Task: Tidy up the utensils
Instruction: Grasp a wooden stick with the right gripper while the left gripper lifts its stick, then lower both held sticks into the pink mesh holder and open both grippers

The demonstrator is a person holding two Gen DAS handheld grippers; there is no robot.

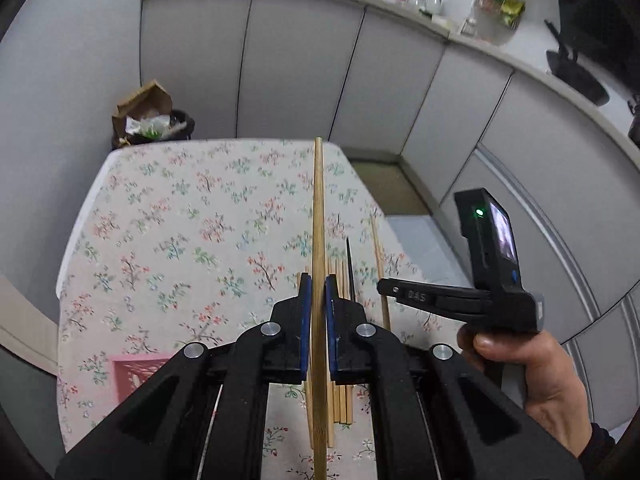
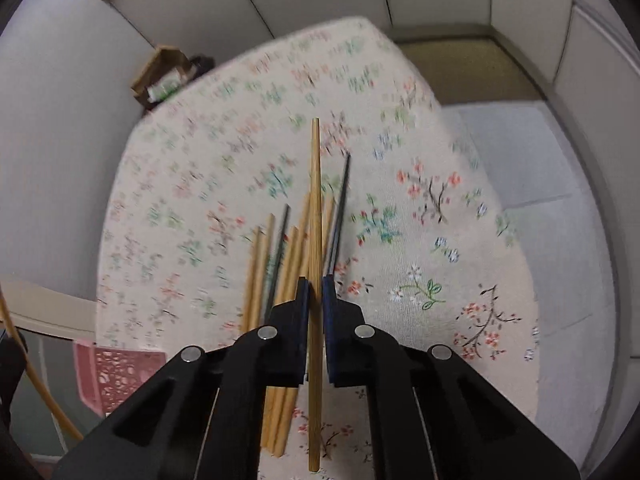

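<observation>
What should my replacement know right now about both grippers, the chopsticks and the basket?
Left gripper: shut on a bamboo chopstick, held above the table.
Right gripper: shut on another bamboo chopstick.
Loose pile of chopsticks, bamboo plus dark chopsticks, lies on the floral tablecloth under both grippers.
Pink basket sits at the table's near-left edge; its contents cannot be seen.
Done: two chopsticks lifted. Left: place them, then clear the pile.
</observation>
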